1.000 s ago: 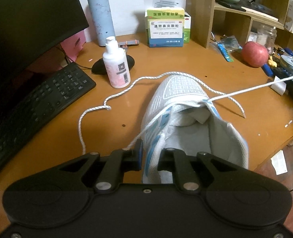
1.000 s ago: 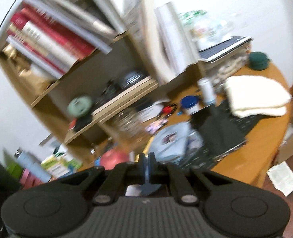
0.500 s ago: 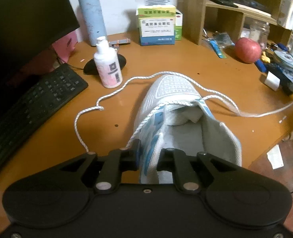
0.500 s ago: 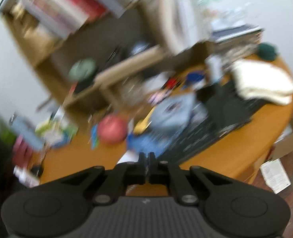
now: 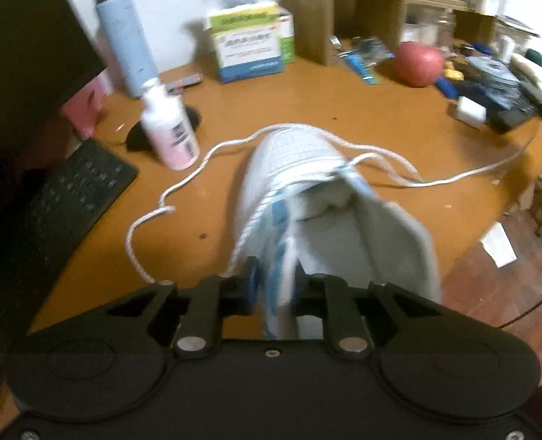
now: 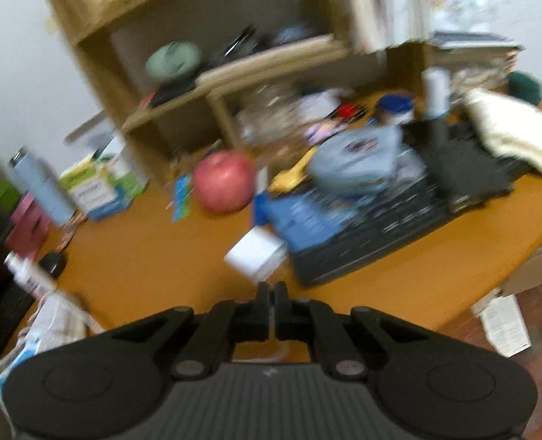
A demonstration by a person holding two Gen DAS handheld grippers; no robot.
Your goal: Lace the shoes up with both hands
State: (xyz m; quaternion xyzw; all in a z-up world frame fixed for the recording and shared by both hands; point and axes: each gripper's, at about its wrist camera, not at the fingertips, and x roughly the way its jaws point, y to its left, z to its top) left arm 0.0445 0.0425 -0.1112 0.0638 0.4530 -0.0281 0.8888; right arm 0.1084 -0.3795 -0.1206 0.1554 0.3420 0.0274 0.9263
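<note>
A white and light-blue shoe (image 5: 307,198) lies on the orange desk, toe pointing away. My left gripper (image 5: 274,286) is shut on the shoe's left collar edge near the heel. A white lace (image 5: 168,209) loops over the desk left of the shoe; its other end (image 5: 465,172) trails slack to the right, off toward the desk edge. In the right wrist view my right gripper (image 6: 271,293) is shut above the desk; whether it pinches the lace is hidden. The shoe (image 6: 51,326) shows at the lower left of that view.
Left of the shoe stand a white-pink bottle (image 5: 172,132), a black keyboard (image 5: 69,198) and a blue flask (image 5: 128,40). Medicine boxes (image 5: 249,44) and a wooden shelf (image 5: 366,3) are behind. A red apple (image 5: 417,62) and clutter (image 5: 490,80) lie at the right.
The right lace end, pulled taut a second ago, now lies slack on the desk. The right gripper's view swung down from the shelf toward the desk. The left gripper kept its hold.
</note>
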